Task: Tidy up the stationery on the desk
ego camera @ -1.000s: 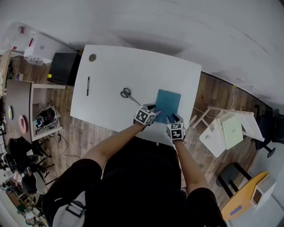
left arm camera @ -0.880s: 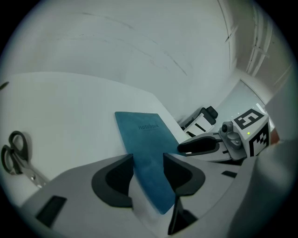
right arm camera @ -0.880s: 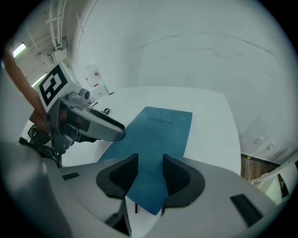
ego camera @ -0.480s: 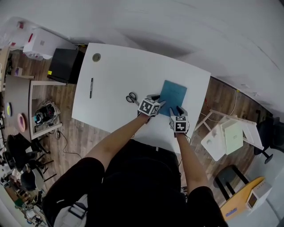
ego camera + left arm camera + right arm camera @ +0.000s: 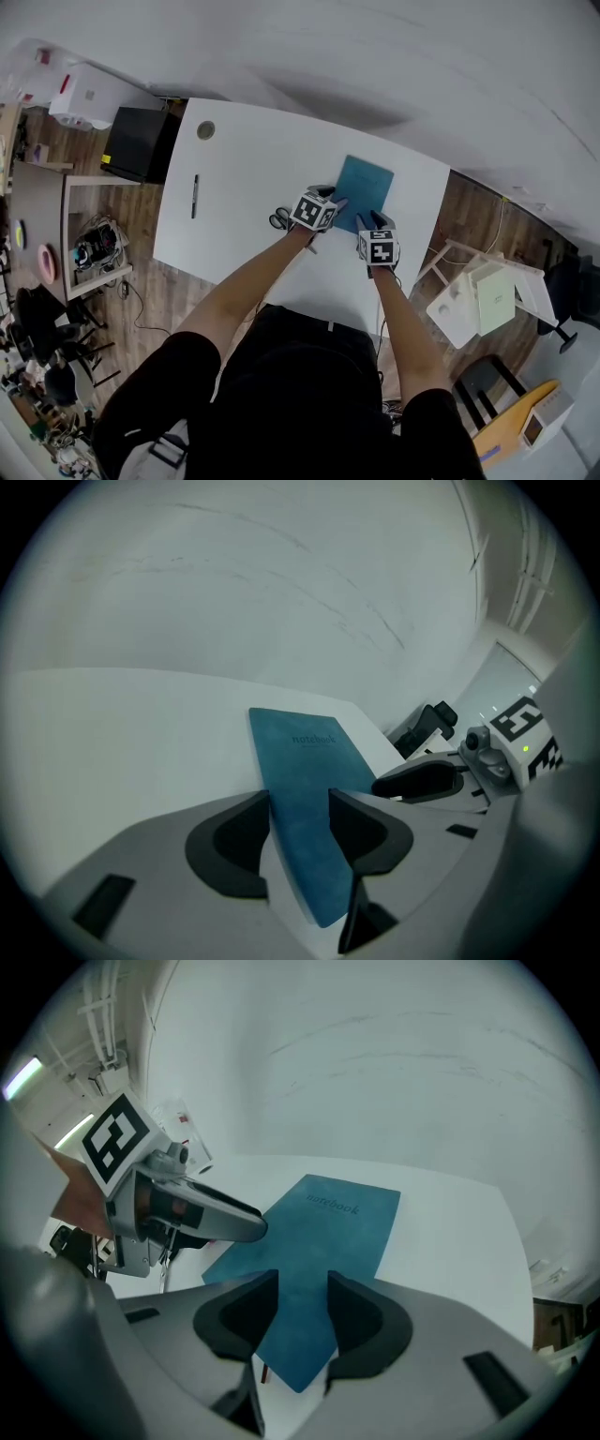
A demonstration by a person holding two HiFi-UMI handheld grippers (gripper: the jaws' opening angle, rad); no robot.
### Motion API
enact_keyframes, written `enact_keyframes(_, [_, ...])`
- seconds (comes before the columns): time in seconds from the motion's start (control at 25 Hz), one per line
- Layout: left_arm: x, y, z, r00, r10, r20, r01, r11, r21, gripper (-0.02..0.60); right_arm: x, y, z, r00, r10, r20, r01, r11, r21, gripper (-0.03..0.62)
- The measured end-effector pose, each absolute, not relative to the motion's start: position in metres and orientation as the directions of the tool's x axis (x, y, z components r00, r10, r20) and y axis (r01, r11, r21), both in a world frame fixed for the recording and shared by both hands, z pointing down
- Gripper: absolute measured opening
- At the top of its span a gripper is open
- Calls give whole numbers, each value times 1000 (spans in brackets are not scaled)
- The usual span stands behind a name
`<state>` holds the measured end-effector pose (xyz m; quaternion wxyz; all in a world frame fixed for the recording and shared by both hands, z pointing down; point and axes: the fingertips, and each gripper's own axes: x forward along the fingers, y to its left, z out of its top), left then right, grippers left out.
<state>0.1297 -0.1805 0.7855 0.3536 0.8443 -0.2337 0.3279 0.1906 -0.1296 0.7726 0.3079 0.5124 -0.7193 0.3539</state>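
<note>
Barely begun, it seems: left gripper (image 5: 331, 199) and right gripper (image 5: 372, 222), both unclenched, at the teal notebook's (image 5: 367, 182) six-o'clock edge; scissors (image 5: 279, 218) and pen (image 5: 195, 196) at nine o'clock lie unsorted.

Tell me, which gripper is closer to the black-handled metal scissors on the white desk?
Left. The left gripper is right beside the black-handled metal scissors, just to their right. The right gripper is farther right, at the near edge of the teal notebook.
</note>
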Motion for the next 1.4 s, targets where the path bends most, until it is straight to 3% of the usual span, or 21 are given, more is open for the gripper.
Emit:
enact_keyframes(0.88, [94, -245, 769, 680, -200, 706, -638, -636, 434, 198, 163, -202, 770, -305, -537, 787, -948, 245, -201, 167])
enact_keyframes(1.16, [34, -226, 736, 713, -289, 638, -646, -624, 439, 196, 177, -165, 733, -304, -638, 707, -952, 182, -246, 167])
enact_keyframes(1.24, [11, -214, 703, 737, -368, 566, -651, -610, 452, 171, 172, -142, 719, -308, -675, 671, -947, 152, -282, 163])
enact_keyframes(1.32, [-9, -194, 675, 759, -427, 492, -647, -586, 488, 103, 169, -121, 701, -280, -728, 626, -953, 131, -275, 78])
enact_keyframes(1.4, [-24, -166, 662, 780, -447, 438, -626, -567, 535, 27, 168, -98, 688, -240, -760, 604, -963, 110, -245, 51])
